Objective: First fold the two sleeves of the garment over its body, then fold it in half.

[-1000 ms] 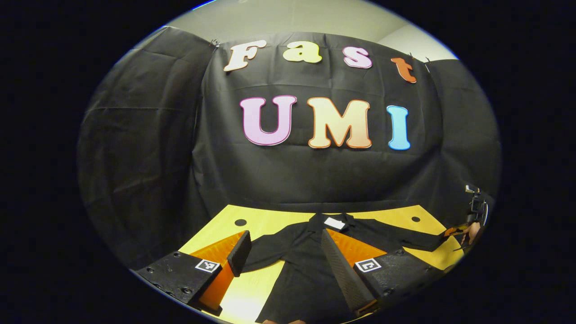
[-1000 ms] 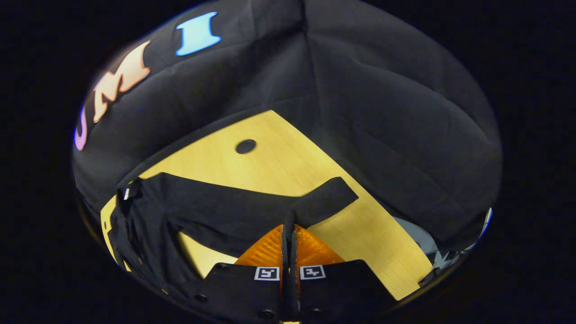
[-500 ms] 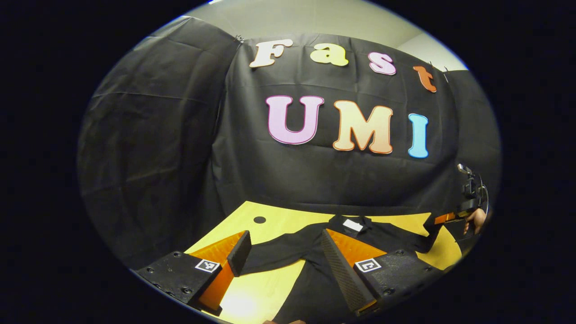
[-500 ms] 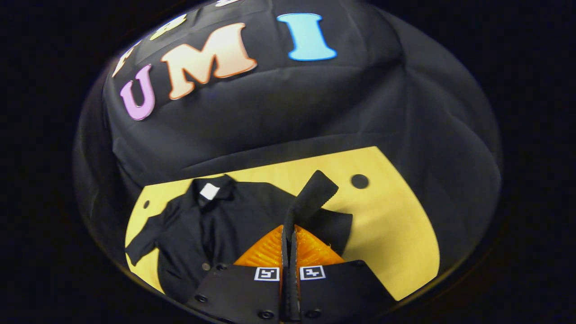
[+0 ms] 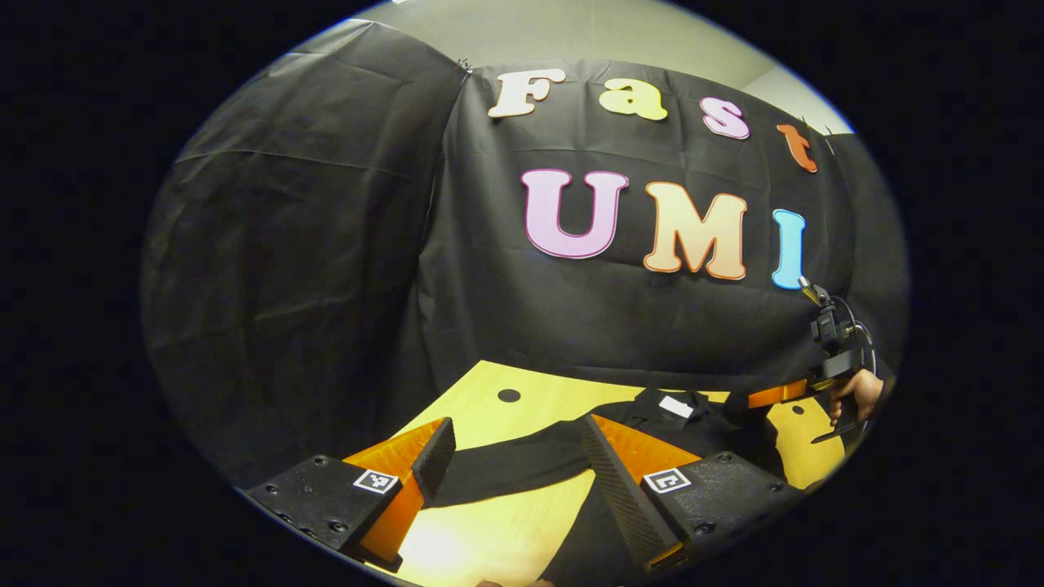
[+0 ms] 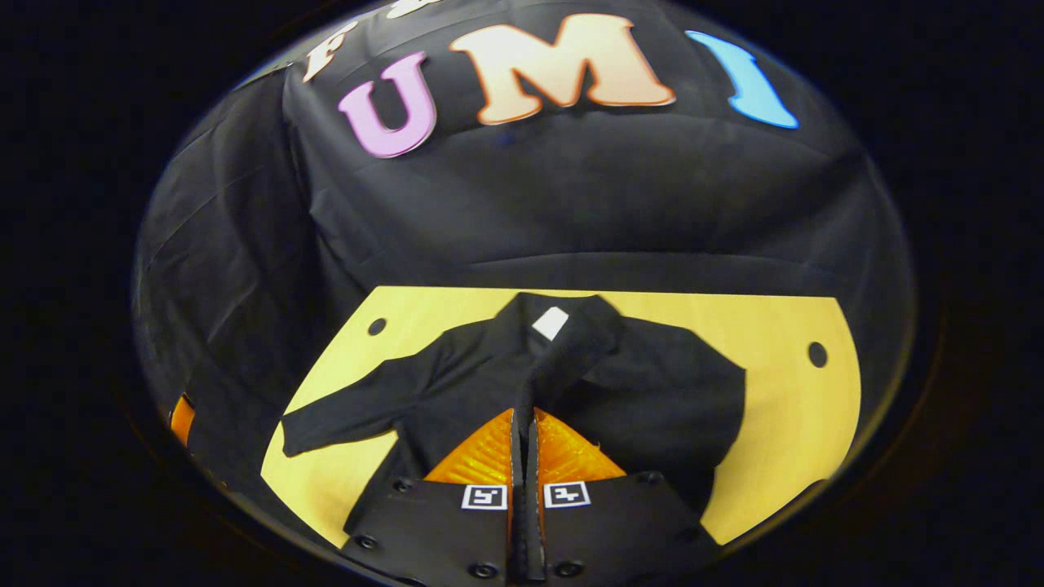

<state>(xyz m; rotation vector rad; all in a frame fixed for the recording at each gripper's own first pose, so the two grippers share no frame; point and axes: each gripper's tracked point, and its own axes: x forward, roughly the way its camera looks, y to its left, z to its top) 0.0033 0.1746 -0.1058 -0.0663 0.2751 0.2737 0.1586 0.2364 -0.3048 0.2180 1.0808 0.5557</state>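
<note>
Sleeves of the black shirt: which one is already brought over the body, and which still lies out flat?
The sleeve pinched in the right gripper is drawn over the shirt's body; the other sleeve lies stretched out on the yellow table.

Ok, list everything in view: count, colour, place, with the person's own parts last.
shirt: one, black, flat on the table, collar toward the booth wall
white tag: one, white, inside the collar
left sleeve: one, black, spread out over the table, unfolded
right sleeve: one, black, lifted over the shirt's body, pinched in the right tool
table: one, yellow wood, under the shirt
table holes: two, dark, near the far corners
booth wall: one, black cloth, behind the table
left tool: one, fingers apart, above the left sleeve
right tool: one, closed on the right sleeve
hand: one, holding the right tool's handle
</note>
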